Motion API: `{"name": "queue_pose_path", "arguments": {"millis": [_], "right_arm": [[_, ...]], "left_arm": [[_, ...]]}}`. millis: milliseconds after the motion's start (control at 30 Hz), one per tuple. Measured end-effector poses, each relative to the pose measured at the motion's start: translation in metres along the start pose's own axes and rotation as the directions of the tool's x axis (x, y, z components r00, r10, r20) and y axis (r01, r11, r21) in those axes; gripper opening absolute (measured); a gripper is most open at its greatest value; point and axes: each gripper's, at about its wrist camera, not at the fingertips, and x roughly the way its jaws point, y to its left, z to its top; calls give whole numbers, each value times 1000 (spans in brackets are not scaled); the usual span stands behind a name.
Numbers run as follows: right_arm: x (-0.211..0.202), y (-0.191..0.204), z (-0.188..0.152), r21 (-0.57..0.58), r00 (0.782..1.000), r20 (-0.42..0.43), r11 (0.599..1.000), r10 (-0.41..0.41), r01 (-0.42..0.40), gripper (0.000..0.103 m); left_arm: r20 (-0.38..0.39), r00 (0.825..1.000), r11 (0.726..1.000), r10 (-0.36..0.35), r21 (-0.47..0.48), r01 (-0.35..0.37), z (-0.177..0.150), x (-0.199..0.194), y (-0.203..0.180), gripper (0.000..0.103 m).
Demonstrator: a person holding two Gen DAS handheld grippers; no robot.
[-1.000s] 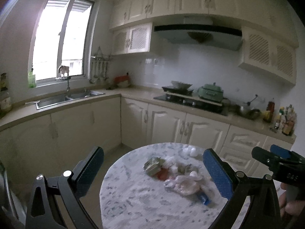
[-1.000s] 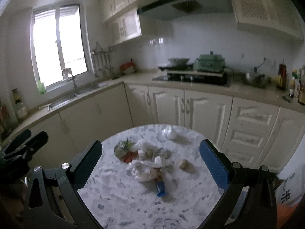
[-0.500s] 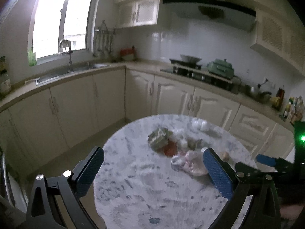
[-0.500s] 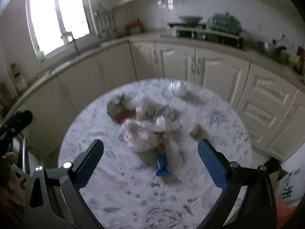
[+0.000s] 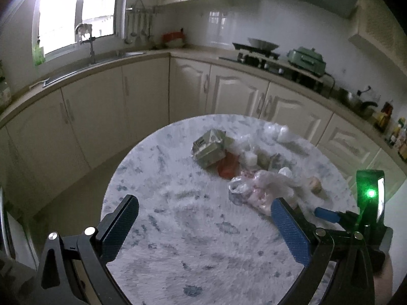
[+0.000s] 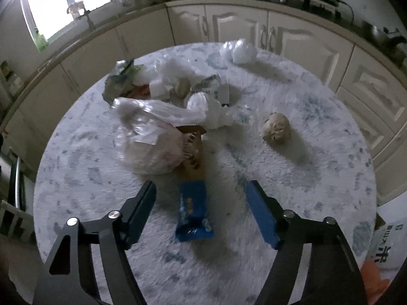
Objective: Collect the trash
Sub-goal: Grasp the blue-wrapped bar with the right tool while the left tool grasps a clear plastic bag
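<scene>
Between my right tool's (image 6: 201, 203) closing, not yet touching pads, the blue wrapper (image 6: 193, 211) lies lengthwise, pointing away across the tabletop (image 6: 318, 178).

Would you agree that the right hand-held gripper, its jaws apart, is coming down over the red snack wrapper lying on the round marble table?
Not quite: the snack wrapper is blue, not red, as the right wrist view shows. The rest holds: the right hand-held gripper has just been closing, but its jaws still stand apart on either side of the wrapper without pressing it, over the round marble table.
</scene>
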Motion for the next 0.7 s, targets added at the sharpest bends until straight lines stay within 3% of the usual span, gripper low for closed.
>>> {"name": "queue_pose_path", "arguments": {"millis": [167,233,300,700], "right_arm": [[9,6,0,-82,999,38,996,-26,29,59],[7,4,0,-97,998,49,995,-31,36,36],[5,-5,-1,-78,998,48,996,-29,33,20],[-9,-55,-4,30,998,57,999,30,-32,19]], "left_arm": [[-35,999,1000,8,14,-7,10,26,-12,102],[-48,999,1000,10,24,-9,14,36,-19,102],[-57,998,999,9,31,-7,12,46,-28,102],[-123,992,996,-20,80,30,16,124,-82,102]]}}
